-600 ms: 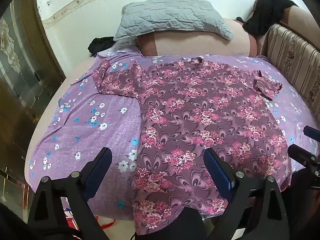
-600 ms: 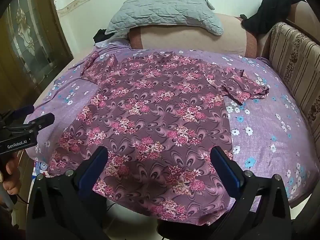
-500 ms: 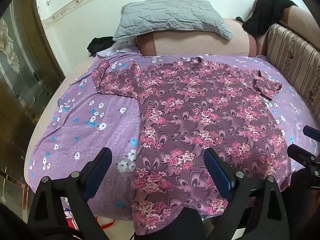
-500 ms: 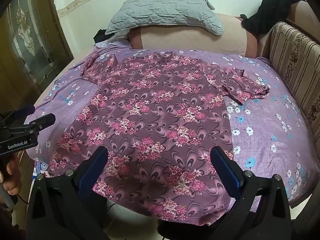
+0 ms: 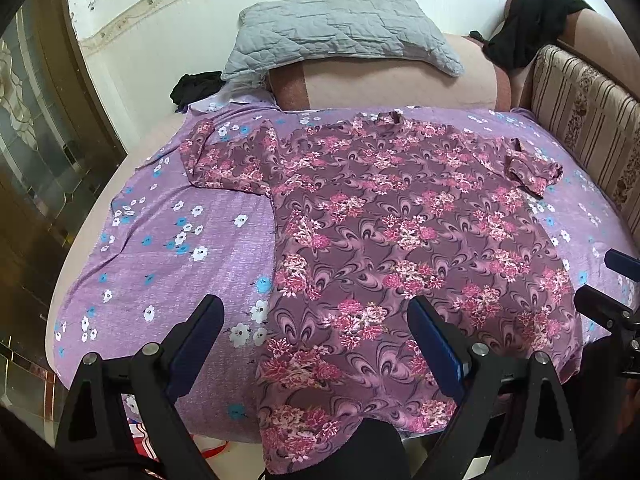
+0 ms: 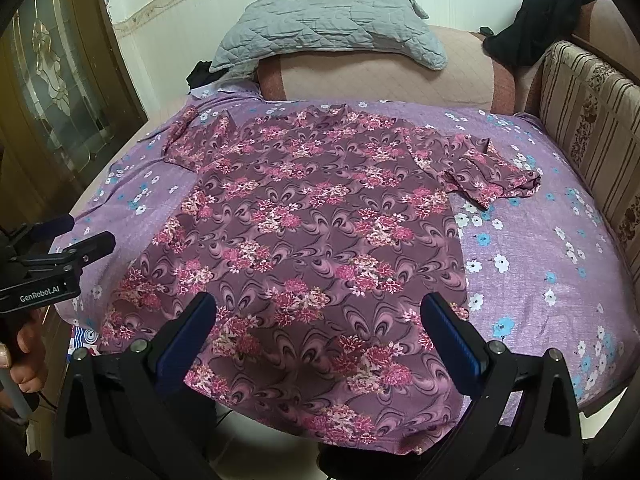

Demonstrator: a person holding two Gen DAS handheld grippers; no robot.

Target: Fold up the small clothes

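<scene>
A maroon short-sleeved shirt with pink flowers (image 5: pixel 400 232) (image 6: pixel 312 232) lies spread flat on a purple flowered bedsheet (image 5: pixel 168 248) (image 6: pixel 540 248), collar far, hem hanging over the near edge. Its right sleeve (image 6: pixel 488 176) is crumpled back on itself. My left gripper (image 5: pixel 316 332) hovers open above the shirt's near left edge, nothing between its fingers. My right gripper (image 6: pixel 320 328) hovers open above the hem near the middle, also holding nothing. Each gripper shows at the edge of the other's view: the right gripper's fingers (image 5: pixel 608 308), the left gripper's body (image 6: pixel 44 264).
A grey quilted pillow (image 5: pixel 340 32) rests on a pink bolster (image 5: pixel 400 84) at the far end. Black clothes (image 6: pixel 548 12) hang on the striped sofa back (image 6: pixel 592 128) at right. A glass-panelled door (image 6: pixel 52 80) stands at left. A person's hand (image 6: pixel 20 364) holds the left gripper's handle.
</scene>
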